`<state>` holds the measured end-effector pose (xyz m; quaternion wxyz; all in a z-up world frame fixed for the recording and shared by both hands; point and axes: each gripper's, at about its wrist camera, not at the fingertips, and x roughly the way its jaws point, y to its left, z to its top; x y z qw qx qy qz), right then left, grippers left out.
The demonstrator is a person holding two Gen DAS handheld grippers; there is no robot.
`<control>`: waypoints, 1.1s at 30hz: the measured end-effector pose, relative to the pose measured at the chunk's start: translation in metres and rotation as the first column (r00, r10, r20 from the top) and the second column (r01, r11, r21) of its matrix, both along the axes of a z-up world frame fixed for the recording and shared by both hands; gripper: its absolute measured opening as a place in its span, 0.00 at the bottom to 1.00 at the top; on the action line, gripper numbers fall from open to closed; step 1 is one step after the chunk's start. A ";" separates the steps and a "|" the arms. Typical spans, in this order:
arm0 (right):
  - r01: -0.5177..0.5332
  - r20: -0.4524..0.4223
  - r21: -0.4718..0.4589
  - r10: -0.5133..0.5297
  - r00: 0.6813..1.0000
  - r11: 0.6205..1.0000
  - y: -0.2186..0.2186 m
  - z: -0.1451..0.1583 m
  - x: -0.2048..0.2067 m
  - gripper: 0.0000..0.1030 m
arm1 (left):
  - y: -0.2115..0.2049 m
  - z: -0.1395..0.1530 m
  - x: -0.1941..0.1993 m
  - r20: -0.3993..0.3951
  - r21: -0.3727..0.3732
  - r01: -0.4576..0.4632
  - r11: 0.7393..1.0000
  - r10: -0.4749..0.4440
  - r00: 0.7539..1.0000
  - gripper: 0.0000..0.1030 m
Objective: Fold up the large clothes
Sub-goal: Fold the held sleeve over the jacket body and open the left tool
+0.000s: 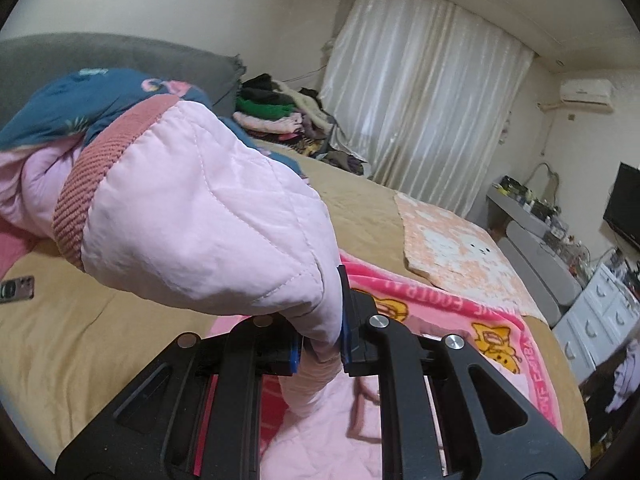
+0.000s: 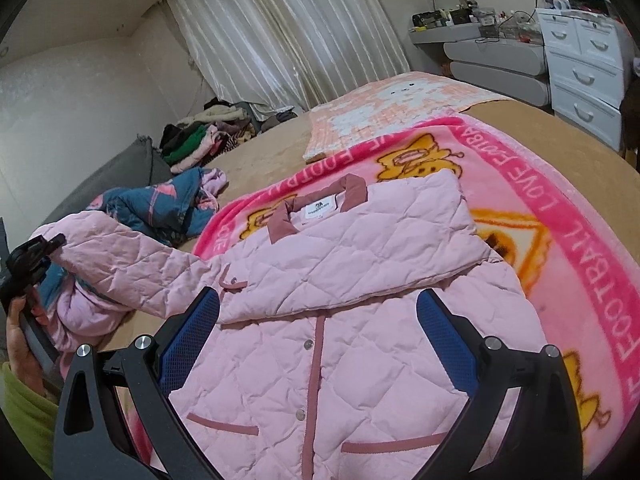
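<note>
Left tongs (image 1: 320, 344) are clamped on the end of a pink quilted sleeve (image 1: 208, 224), which bulges up in front of the left camera, its dusty-rose ribbed cuff (image 1: 92, 184) turned toward the left. From the right wrist view we see that same sleeve (image 2: 132, 264) stretched out to the left of the jacket, with the left tongs (image 2: 48, 246) gripping its tip, lifted off the bed.

Right tongs (image 2: 318, 344) are apart, their blue-padded fingers (image 2: 188, 340) hovering on either side of the jacket's front, with nothing between them.

We see the pink quilted jacket (image 2: 328, 360) lying face up on a bright pink cartoon blanket (image 2: 560, 216), collar pointing away from the camera. Its other sleeve is folded across the chest. The blanket is spread over a tan bed (image 2: 260, 148). A dark blue floral garment (image 2: 160, 208) lies crumpled just beside the blanket's left edge, and a pile of clothes (image 2: 200, 136) sits farther back near the curtain (image 2: 288, 28). A phone (image 1: 16, 289) rests on the bed at the far left of the left wrist view.
</note>
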<state>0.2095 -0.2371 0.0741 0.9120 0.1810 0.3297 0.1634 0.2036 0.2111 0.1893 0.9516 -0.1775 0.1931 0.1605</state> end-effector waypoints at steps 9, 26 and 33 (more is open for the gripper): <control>0.021 0.017 0.040 -0.022 1.000 0.999 -0.027 0.002 -0.003 0.95 | -0.055 0.008 0.021 -0.009 0.063 0.058 0.996 -0.057 0.998 0.07; 0.114 0.067 -0.065 -0.110 0.992 0.991 -0.075 -0.005 -0.014 0.95 | -0.150 -0.002 0.064 -0.069 0.139 0.195 0.971 -0.187 0.980 0.07; 0.148 0.050 -0.037 -0.146 0.988 0.988 -0.095 -0.016 -0.011 0.95 | -0.184 -0.014 0.081 -0.101 0.156 0.237 0.959 -0.224 0.969 0.07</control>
